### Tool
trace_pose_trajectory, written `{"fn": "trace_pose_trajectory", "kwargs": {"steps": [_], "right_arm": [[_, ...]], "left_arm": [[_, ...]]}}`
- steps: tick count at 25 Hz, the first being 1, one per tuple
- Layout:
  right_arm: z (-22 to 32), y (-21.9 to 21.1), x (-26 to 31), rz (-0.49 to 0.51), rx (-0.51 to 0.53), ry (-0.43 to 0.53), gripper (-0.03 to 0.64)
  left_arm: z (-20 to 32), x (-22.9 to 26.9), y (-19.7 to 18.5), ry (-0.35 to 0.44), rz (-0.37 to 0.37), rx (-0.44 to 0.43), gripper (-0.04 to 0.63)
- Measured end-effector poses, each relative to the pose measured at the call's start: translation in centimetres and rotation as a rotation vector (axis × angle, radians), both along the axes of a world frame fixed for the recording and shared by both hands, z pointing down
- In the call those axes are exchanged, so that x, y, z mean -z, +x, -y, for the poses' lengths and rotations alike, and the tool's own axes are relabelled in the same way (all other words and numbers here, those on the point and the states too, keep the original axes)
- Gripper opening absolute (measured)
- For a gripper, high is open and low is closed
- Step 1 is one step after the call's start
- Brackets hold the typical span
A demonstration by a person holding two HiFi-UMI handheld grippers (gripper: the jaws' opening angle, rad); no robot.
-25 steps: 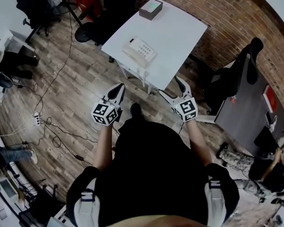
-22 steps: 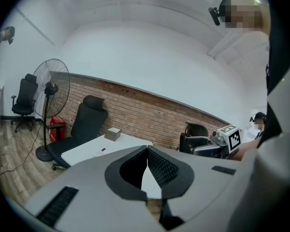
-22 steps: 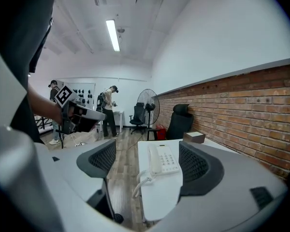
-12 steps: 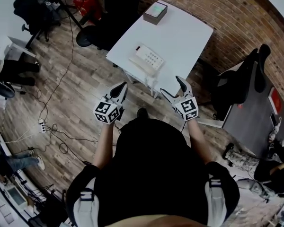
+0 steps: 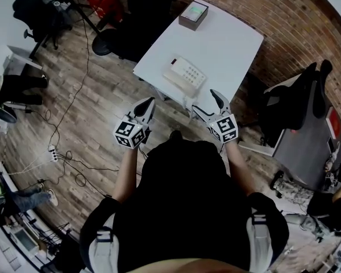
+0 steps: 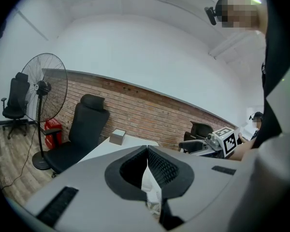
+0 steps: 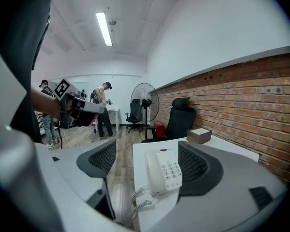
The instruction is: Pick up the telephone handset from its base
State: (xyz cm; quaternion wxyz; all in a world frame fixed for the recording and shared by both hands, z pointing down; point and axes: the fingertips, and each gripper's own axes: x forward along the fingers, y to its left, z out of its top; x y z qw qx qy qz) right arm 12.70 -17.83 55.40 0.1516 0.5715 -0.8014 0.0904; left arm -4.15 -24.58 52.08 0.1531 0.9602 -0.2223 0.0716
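Observation:
A cream telephone [image 5: 184, 75] with its handset in the cradle lies on a white table [image 5: 227, 44], a little ahead of both grippers. In the right gripper view the telephone [image 7: 163, 170] shows between the wide-apart jaws but well beyond them, its coiled cord [image 7: 140, 199] hanging at the table's near edge. My right gripper [image 5: 207, 104] is open and holds nothing. My left gripper [image 5: 146, 106] hovers over the floor short of the table's corner. Its jaws meet at the tips, and nothing is held in the left gripper [image 6: 147, 147].
A small grey box [image 5: 193, 14] sits at the table's far end by the brick wall. A black office chair [image 6: 89, 124] and a standing fan [image 6: 46, 88] stand to the table's left. Cables [image 5: 74, 164] trail over the wooden floor. A grey desk [image 5: 307, 135] and chair are at the right.
Both grippers have come closer to the table, and the telephone now lies nearer to them in the head view. Neither gripper's jaws have changed.

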Motion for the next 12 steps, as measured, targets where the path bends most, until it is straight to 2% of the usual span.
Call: {"fn": "trace_pose_trajectory", "kwargs": {"steps": [5,12], "right_arm": [[2.3,-1.9,0.0,-0.009,0.015,-0.006,0.393],[3.4,-2.6,-1.1,-0.020,0.037,-0.042,0.393]], "left_arm": [[2.3,-0.9,-1.4,-0.020,-0.007,0.007,0.020],[3.0,-1.6,-1.4,-0.034,-0.007,-0.004,0.020]]}}
